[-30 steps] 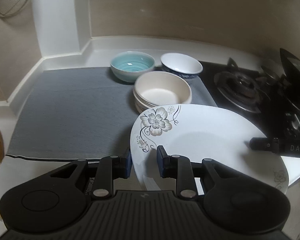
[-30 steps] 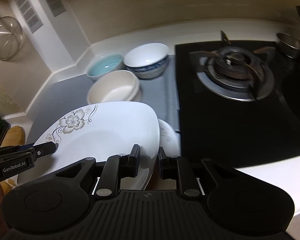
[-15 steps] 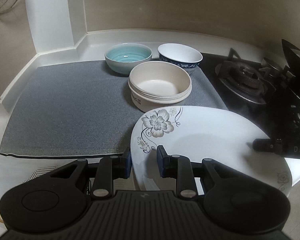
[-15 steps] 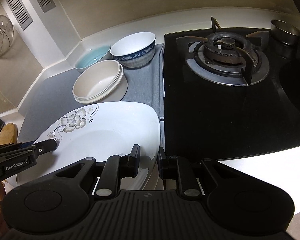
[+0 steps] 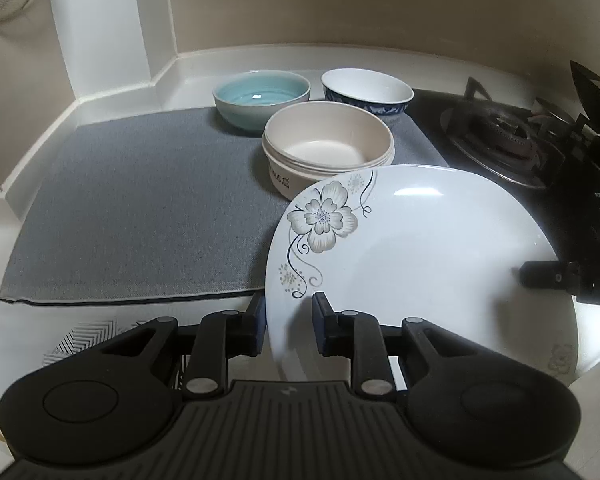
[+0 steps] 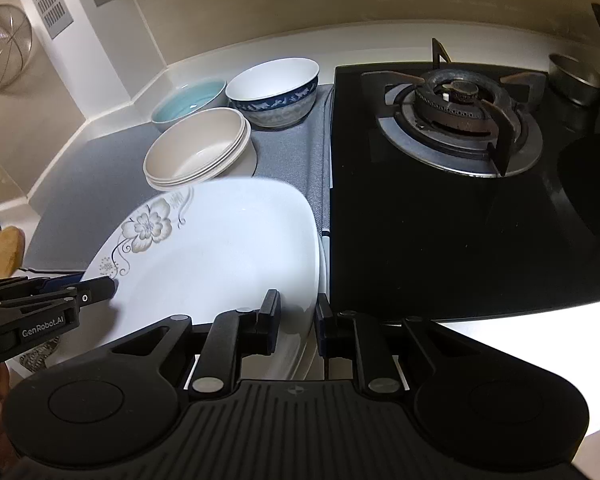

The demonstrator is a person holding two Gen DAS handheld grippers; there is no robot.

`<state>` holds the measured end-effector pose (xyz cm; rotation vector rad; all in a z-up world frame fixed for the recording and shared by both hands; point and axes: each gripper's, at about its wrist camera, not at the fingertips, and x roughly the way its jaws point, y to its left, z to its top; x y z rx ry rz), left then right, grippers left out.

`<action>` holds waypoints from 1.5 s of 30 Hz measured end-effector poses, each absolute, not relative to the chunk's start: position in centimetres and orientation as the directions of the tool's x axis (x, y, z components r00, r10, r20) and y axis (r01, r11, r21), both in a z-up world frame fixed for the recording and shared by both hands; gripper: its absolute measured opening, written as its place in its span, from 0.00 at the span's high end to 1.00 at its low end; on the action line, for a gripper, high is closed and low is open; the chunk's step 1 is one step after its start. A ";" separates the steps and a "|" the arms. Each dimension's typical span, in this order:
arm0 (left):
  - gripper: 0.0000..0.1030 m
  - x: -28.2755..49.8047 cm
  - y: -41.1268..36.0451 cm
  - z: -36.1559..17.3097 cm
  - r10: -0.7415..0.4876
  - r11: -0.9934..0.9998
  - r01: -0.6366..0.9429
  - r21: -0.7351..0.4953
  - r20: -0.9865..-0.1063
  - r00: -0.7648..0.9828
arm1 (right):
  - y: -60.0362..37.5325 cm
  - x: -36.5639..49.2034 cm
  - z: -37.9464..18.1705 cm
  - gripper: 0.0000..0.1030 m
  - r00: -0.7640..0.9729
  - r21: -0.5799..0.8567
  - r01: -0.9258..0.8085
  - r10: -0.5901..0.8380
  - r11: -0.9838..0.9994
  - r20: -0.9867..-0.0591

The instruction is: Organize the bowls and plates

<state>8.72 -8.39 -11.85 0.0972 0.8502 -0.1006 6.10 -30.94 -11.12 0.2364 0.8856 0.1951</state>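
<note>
Both tools pinch the white flowered plate [image 5: 420, 264] by opposite rims: left tool [image 5: 288, 322], right tool [image 6: 298, 322]. It hangs over the counter's gray mat [image 5: 140, 208], just before the stacked beige bowls [image 5: 328, 148].

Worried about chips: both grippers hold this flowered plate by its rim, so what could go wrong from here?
1. The plate is pinched only at its edge by the left gripper and right gripper; uneven motion could let it slip.
2. Its far rim sits close to the cream bowls and could knock them.
</note>
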 end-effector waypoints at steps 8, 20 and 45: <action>0.75 8.7 -8.6 -12.0 -0.041 0.988 0.142 0.068 -0.757 0.652 | -30.3 6.0 -11.0 0.80 0.622 0.228 -0.076 0.225 0.971 -0.750; 0.74 8.4 -8.8 -11.7 -0.011 0.988 0.122 0.092 -0.752 0.659 | -29.5 6.4 -11.3 0.74 0.582 0.166 -0.125 0.208 0.978 -0.786; 0.63 9.4 -5.7 -12.2 -0.143 0.989 0.044 -0.142 -0.828 0.543 | -30.7 9.1 -11.9 0.70 0.488 0.256 -0.159 0.301 0.954 -0.819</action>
